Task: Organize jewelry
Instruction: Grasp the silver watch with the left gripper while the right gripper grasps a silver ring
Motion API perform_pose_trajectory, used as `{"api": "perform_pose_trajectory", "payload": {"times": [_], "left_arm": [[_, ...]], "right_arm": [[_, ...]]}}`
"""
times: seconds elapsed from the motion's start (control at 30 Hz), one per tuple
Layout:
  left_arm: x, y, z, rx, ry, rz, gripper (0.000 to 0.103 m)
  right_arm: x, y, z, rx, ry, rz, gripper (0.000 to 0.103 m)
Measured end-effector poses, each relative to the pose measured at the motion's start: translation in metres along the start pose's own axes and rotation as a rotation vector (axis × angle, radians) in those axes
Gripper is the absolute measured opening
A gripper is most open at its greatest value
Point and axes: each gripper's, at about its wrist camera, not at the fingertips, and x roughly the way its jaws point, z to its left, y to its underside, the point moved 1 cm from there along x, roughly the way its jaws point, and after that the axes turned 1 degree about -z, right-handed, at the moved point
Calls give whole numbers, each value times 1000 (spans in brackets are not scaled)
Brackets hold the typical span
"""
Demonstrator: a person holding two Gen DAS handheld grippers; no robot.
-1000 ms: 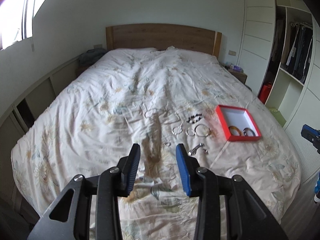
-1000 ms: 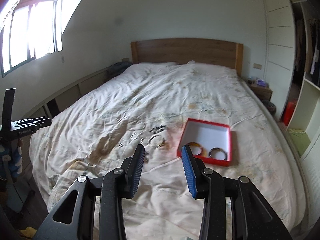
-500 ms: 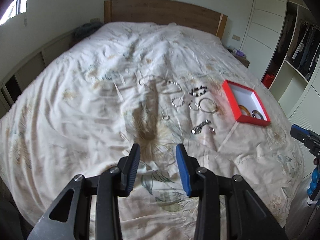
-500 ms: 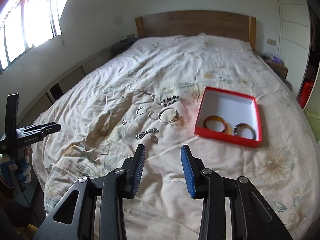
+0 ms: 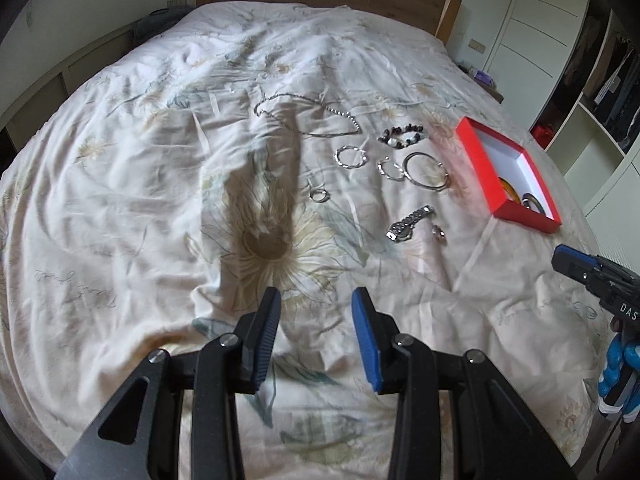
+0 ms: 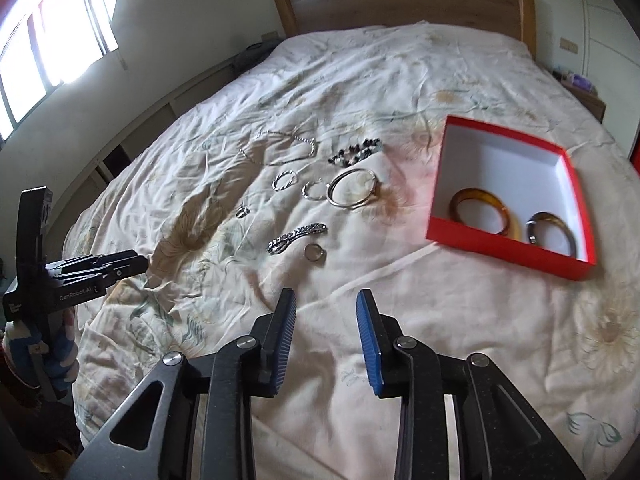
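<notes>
Both tongs, left [image 5: 314, 312] and right [image 6: 326, 312], are hovering apart, empty, low in frame. Ring [image 6: 315, 252] is lying mid-frame, left of box [image 6: 508, 248]; looking light, stiff, slippery: pinching across its band.

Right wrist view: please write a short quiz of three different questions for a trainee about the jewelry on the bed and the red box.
1. True or false: the red box already holds two bangles, the amber bangle and the dark bangle.
2. Which loose piece lies nearest the open jaws of the right gripper? A) beaded bracelet B) small ring C) thin chain necklace
3. Fill in: the large silver bangle lies on the ___, outside the box.

Key: 1 true; 2 B; 3 bedspread.
</notes>
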Motion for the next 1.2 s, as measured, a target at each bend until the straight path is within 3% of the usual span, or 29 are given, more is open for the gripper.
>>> {"api": "perform_pose_trajectory", "payload": {"times": [0.53, 1.2], "left_arm": [[56, -12, 5, -19, 5, 47, 35], [85, -26, -5, -37, 19, 70, 35]], "right_arm": [[70, -5, -4, 11, -72, 75, 27], [116, -22, -7, -18, -121, 101, 27]]}}
